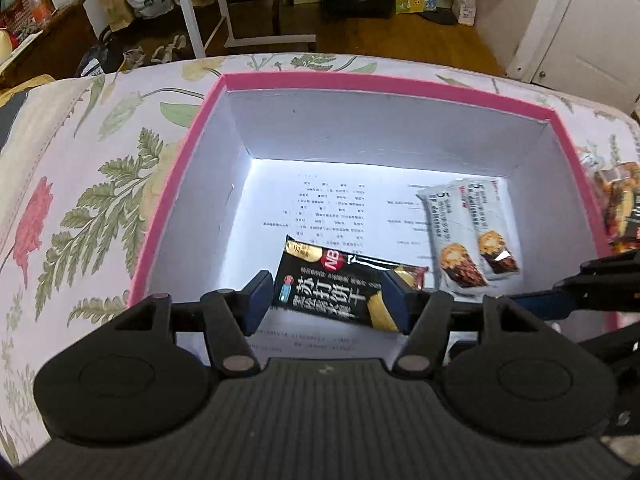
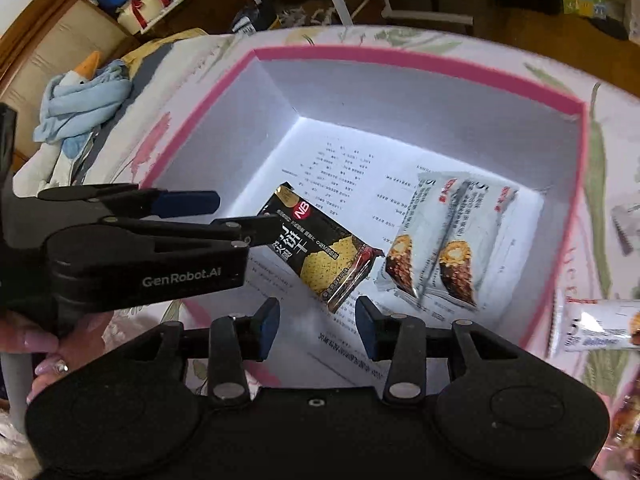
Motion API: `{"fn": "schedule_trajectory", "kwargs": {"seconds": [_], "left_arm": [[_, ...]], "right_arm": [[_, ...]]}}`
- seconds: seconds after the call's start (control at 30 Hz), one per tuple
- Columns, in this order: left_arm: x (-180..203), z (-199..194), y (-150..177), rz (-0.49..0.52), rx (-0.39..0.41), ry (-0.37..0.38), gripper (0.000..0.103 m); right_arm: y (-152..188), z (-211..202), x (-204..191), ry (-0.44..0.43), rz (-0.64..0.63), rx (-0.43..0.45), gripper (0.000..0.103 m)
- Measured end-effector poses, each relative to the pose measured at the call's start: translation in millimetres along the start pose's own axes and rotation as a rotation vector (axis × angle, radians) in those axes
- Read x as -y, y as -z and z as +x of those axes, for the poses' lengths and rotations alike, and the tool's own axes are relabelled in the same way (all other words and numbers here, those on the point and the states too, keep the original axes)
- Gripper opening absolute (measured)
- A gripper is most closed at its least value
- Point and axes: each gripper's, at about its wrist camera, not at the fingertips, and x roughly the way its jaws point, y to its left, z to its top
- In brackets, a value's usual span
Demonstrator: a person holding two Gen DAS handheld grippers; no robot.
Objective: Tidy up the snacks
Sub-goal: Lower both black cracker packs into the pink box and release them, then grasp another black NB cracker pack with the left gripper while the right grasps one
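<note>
Both grippers hang open over the pink box point(image 1: 176, 184): left gripper point(image 1: 326, 300) has the black pack point(image 1: 340, 284) loose between its pads, right gripper point(image 2: 316, 326) holds nothing. That pack could catch a pad and flip, I think. Two grey bars point(image 1: 468, 232) lie past it; walls sit close, middle floor is free.

Both wrist cameras look steeply down from close above the pink-rimmed box point(image 1: 176, 184), each over its own gripper. The left view faces it squarely; the right view sits further right, angled leftward, taking in the left gripper point(image 2: 236, 216). Both share the box interior, black cracker packet point(image 1: 340, 288) and two grey packets point(image 1: 472, 232).
</note>
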Motion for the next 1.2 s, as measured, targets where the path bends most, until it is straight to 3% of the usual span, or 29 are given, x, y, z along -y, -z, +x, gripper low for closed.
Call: {"fn": "schedule_trajectory", "kwargs": {"seconds": [0.4,0.7,0.97,1.2], "left_arm": [[23.4,-94.0,9.6,0.063,0.064,0.084,0.067],[73.6,-149.1,18.3,0.175,0.125,0.177,0.068],[138.8,-141.5,23.1,0.252,0.108,0.302,0.068],[192.8,-92.7,28.8,0.204,0.031,0.404,0.067]], "right_arm": [[37.2,-88.8,-1.5,0.025,-0.029,0.108,0.051],[96.2,-185.5,45.3,0.094,-0.013,0.275,0.057],[131.2,-219.1,117.3,0.186,0.078,0.365,0.058],[122.0,-204.7,190.5,0.265,0.106,0.39,0.058]]}}
